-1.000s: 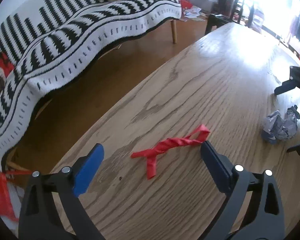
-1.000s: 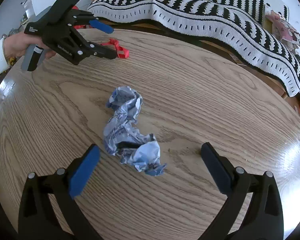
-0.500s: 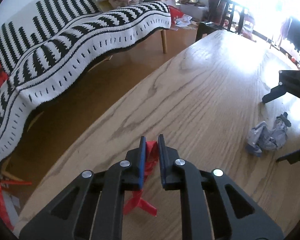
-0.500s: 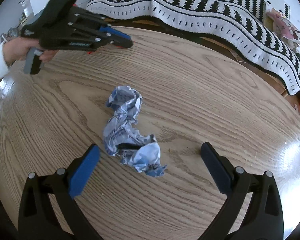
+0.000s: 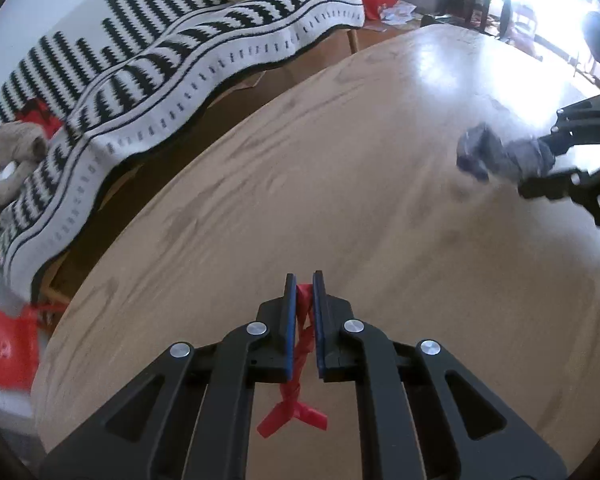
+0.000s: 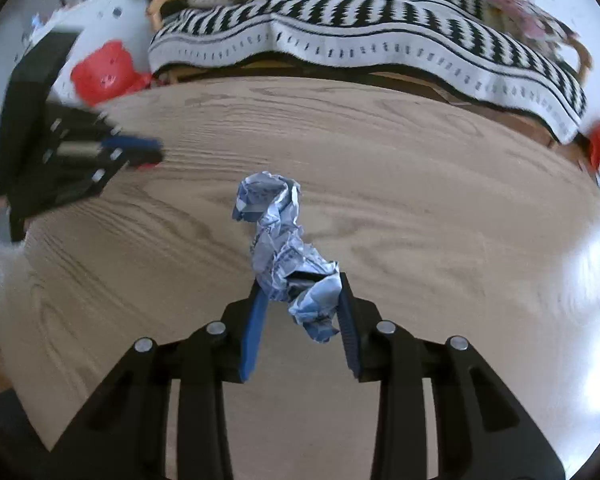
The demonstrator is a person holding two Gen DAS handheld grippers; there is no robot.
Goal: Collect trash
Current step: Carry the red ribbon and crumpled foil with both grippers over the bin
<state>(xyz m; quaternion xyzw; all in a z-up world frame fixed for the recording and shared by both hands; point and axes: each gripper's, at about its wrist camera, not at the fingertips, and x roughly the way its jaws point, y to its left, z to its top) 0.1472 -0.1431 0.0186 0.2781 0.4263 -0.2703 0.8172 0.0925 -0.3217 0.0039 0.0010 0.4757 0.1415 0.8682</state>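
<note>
Trash is in both tongs at once, which is how I want it: one trip for two pieces. My left tongs [image 5: 304,292] are pinched nearly shut on the red ribbon [image 5: 300,344], gripped mid-length so its forked tail hangs below the pads instead of slipping through. My right tongs [image 6: 300,300] have just been closing, and the crumpled paper [image 6: 284,248] sits between them; the pads look pressed into its lower lobe, while the upper part sticks out past the tips. From the left view that wad [image 5: 496,152] seems to be off the desk [image 5: 340,180], though blur makes me unsure how far. I took the paper at its bulkiest fold because a loose wad gives elsewhere. No bin shows in either view, so I judge that the next job is to find one, and the ribbon's thin grip is my likelier loss on the way.
</note>
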